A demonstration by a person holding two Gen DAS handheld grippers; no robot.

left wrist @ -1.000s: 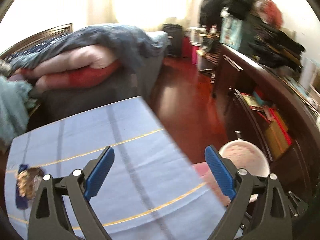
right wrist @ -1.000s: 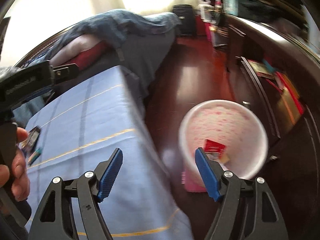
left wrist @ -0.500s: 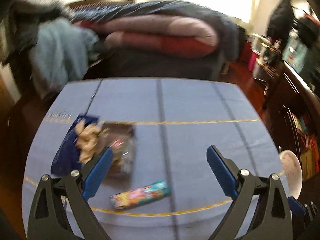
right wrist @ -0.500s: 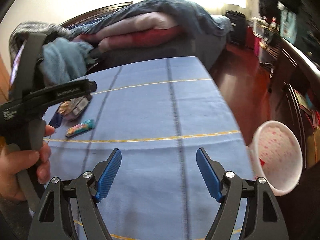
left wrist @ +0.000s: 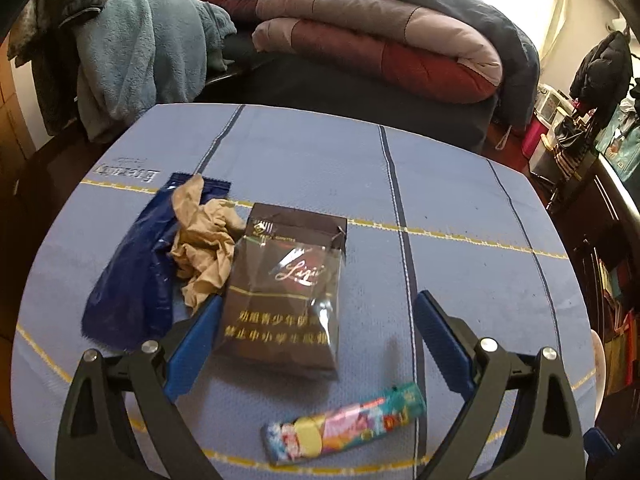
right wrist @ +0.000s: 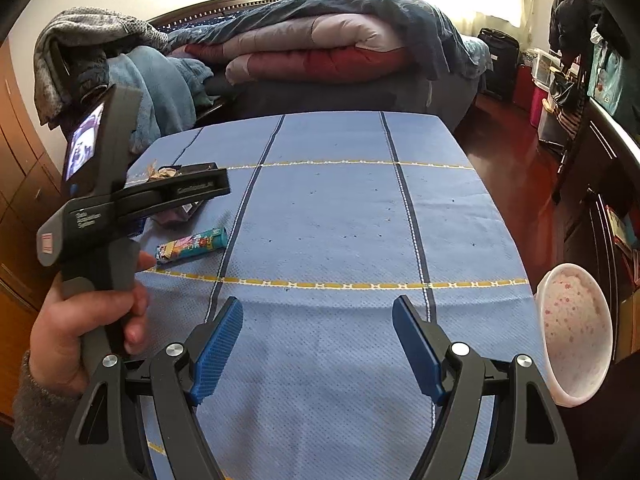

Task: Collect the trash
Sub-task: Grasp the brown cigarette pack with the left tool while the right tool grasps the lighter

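Note:
On the blue tablecloth (left wrist: 460,280) lie a dark cigarette pack (left wrist: 286,288), a crumpled tan paper (left wrist: 204,240), a dark blue wrapper (left wrist: 132,268) and a colourful lighter (left wrist: 344,428). My left gripper (left wrist: 318,300) hangs open just over the pack's near end. Its left pad overlaps the pack's edge, and the right pad stands well clear. In the right wrist view my right gripper (right wrist: 318,304) is open over bare cloth with nothing between its fingers. There the lighter (right wrist: 192,244) lies to the left. A hand (right wrist: 80,332) holds the left gripper body (right wrist: 120,200), which hides most of the trash.
A white bin with pink speckles (right wrist: 576,332) stands off the table's right edge on the dark red floor. A bed with folded quilts (right wrist: 320,48) lies behind the table, blue blankets (left wrist: 136,52) at its left. A dark cabinet (right wrist: 600,184) runs along the right wall.
Both views swung left, from the bin and floor onto the table. The left gripper came down close over the cigarette pack and lighter. Both grippers' jaws stayed wide apart.

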